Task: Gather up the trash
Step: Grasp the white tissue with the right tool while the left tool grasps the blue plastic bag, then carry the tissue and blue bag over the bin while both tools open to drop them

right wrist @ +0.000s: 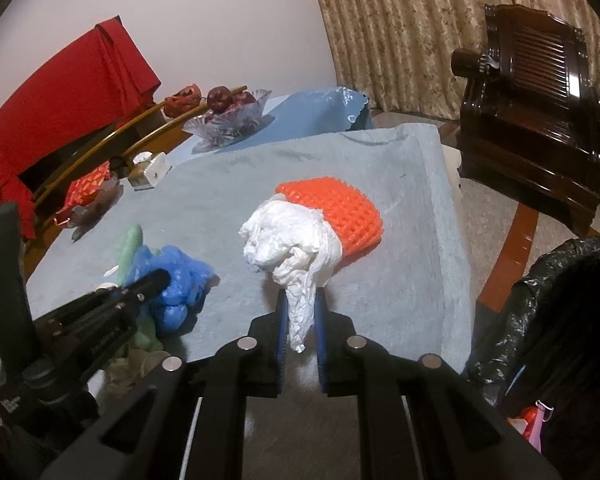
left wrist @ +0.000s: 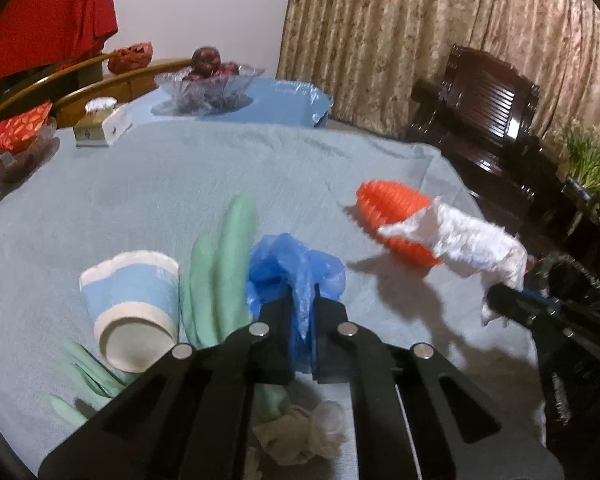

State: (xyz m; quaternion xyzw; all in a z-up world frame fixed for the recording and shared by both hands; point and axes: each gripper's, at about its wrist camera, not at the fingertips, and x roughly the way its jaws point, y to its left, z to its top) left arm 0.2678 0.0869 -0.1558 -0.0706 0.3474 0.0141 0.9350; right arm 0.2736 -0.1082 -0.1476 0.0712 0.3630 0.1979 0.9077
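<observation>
Trash on the grey-blue cloth-covered tabletop (left wrist: 180, 184): one crumpled blue plastic bag (left wrist: 296, 268) at lower centre, pinched in the closed left tool (left wrist: 303, 300); one crumpled white plastic bag (right wrist: 290, 248) at frame centre, its tail running down-frame into the closed right tool (right wrist: 302, 312); one orange foam net sleeve (right wrist: 340, 212); one tipped blue-and-white paper cup (left wrist: 134, 304), mouth facing up-frame.

On the surface (left wrist: 180, 184), a paper cup (left wrist: 134, 308) lies left of a plastic bag (left wrist: 296, 264), a mesh piece (left wrist: 396, 216) well to the right, a fruit bowl (left wrist: 208, 84) behind.
</observation>
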